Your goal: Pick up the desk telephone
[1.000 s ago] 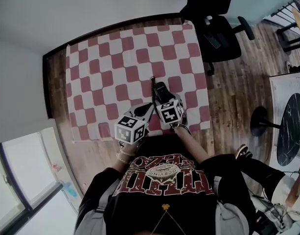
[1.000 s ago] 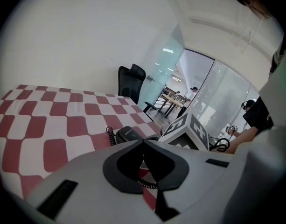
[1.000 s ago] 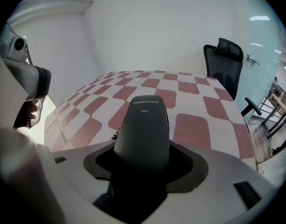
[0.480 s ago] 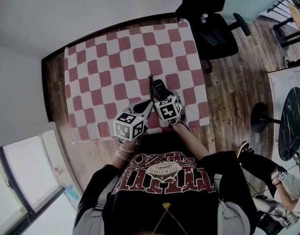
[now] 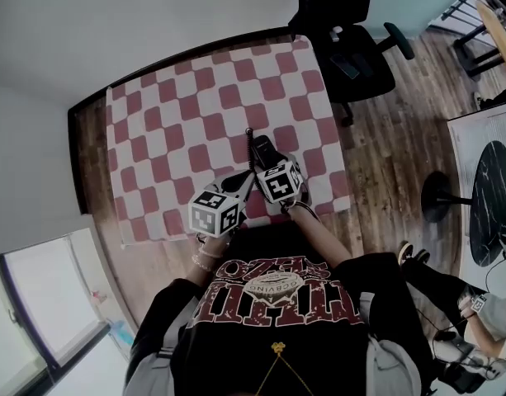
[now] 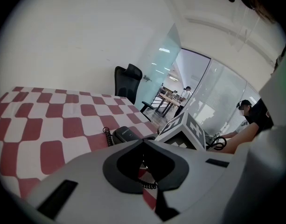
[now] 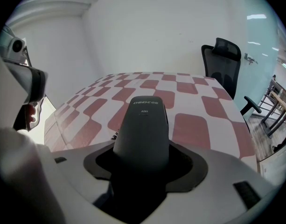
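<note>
A black desk telephone (image 5: 265, 148) lies on the red-and-white checked tablecloth (image 5: 178, 122) near the table's front edge. Its coiled cord (image 5: 249, 139) runs along its left side. My right gripper (image 5: 271, 165) is shut on the telephone; in the right gripper view the dark handset body (image 7: 143, 120) fills the gap between the jaws. My left gripper (image 5: 249, 177) sits just left of it, jaws shut with the tips meeting (image 6: 143, 143) and nothing between them. From the left gripper view the telephone (image 6: 126, 134) and cord (image 6: 106, 135) lie just ahead, beside the right gripper's marker cube (image 6: 187, 130).
A black office chair (image 5: 343, 48) stands at the table's far right corner. Wooden floor (image 5: 393, 155) runs along the right side, with a round black table (image 5: 492, 209) further right. A white wall borders the far side.
The head view has drifted a little. Both grippers and the telephone keep nearly the same places on the cloth.
</note>
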{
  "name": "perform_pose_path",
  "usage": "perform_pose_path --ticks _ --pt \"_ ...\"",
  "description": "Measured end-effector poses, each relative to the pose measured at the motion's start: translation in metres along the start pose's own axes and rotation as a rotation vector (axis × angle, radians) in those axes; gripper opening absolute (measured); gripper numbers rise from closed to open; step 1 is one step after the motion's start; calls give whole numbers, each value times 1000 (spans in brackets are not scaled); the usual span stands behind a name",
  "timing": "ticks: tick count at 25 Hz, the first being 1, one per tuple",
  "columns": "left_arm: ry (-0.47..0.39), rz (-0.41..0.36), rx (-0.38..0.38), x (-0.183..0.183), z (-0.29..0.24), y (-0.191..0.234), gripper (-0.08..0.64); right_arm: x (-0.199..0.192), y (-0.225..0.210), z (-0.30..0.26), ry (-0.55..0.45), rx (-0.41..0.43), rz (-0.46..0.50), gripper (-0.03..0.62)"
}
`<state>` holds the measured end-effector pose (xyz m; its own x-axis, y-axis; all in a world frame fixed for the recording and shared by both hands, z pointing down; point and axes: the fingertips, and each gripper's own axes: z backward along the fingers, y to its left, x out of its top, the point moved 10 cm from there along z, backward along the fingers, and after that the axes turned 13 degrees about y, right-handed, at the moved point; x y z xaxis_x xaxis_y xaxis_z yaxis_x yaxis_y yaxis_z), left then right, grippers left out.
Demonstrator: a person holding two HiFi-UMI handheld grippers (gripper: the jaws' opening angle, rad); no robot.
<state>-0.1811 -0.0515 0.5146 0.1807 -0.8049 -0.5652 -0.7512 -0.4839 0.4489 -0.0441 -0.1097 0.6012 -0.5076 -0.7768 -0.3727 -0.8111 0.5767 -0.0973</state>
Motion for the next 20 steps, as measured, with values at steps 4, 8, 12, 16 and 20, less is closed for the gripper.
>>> perform_pose_path --ticks 4,8,12,16,20 --pt "5 -14 -2 1 0 -2 2 -1 -1 2 0 9 -3 290" --pt "1 -24 -4 3 1 0 2 -1 -3 2 2 17 -4 290" --pt "5 -26 -7 2 1 2 2 -3 -2 5 11 15 20 290" --pt "8 -28 -10 3 0 4 2 -6 -2 11 16 -5 67 288" --pt "5 -28 -19 4 -2 4 2 -9 -7 16 25 2 46 289"
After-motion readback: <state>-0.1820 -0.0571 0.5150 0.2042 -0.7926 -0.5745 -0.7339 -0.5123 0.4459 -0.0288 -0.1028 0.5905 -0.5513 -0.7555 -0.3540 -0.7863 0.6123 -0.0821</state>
